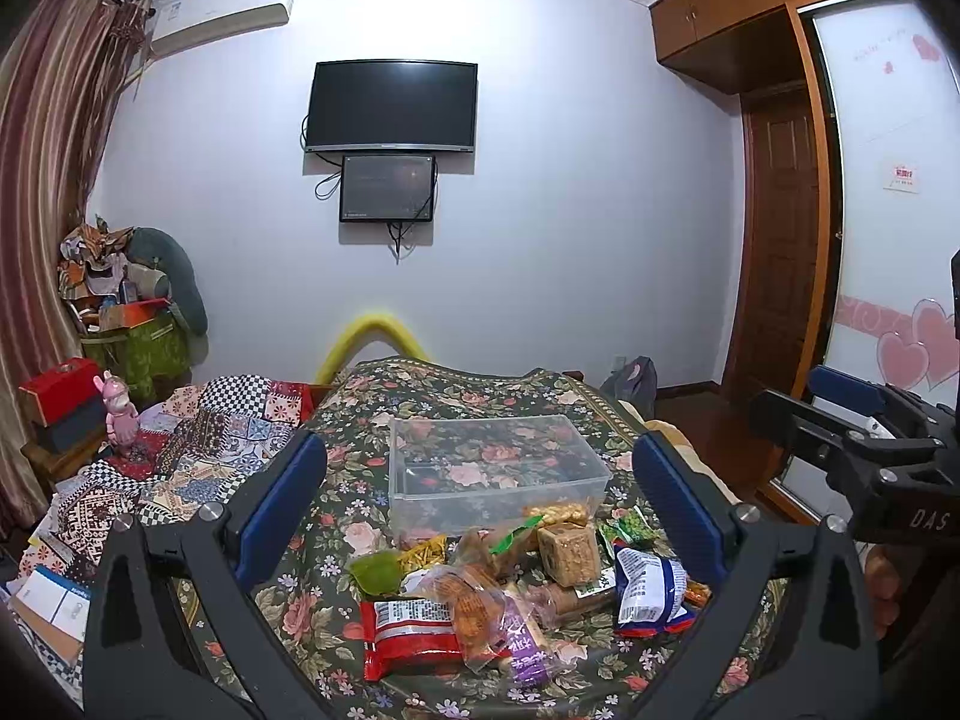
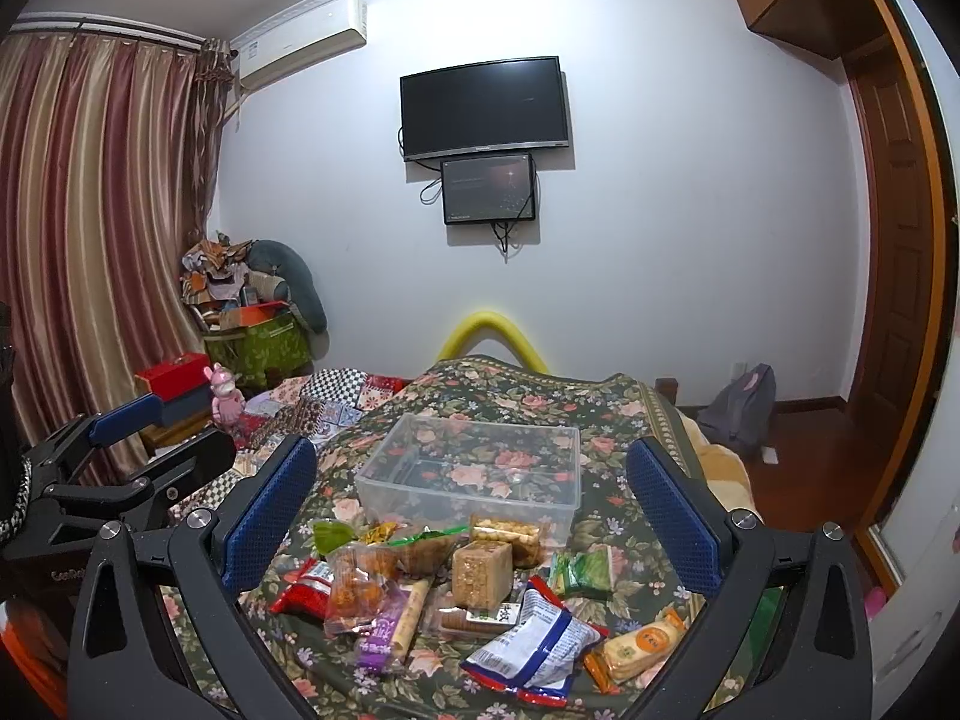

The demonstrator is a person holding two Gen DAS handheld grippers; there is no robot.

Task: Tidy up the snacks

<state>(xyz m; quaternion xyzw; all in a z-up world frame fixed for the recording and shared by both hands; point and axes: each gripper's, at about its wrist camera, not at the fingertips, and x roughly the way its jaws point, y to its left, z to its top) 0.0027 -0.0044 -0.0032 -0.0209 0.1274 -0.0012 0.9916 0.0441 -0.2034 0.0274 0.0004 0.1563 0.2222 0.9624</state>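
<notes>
A clear plastic box (image 1: 498, 471) (image 2: 474, 468) stands empty on the floral bedspread. In front of it lies a pile of snacks: a red packet (image 1: 408, 636) (image 2: 303, 588), a blue and white packet (image 1: 651, 591) (image 2: 534, 642), a square cracker block (image 1: 569, 552) (image 2: 483, 573), a purple-ended bag of orange snacks (image 1: 480, 612) (image 2: 360, 594), green packets (image 1: 630, 531) (image 2: 585, 570) and an orange cracker packet (image 2: 639, 645). My left gripper (image 1: 480, 510) is open and empty above the pile. My right gripper (image 2: 474, 510) is open and empty above it too.
The floral bedspread (image 1: 480, 396) (image 2: 522, 390) covers the bed; a patchwork quilt (image 1: 198, 450) lies to the left. A pink toy (image 1: 120, 414) and red box (image 1: 60, 390) sit at the left. A wardrobe (image 1: 888, 180) and door stand to the right.
</notes>
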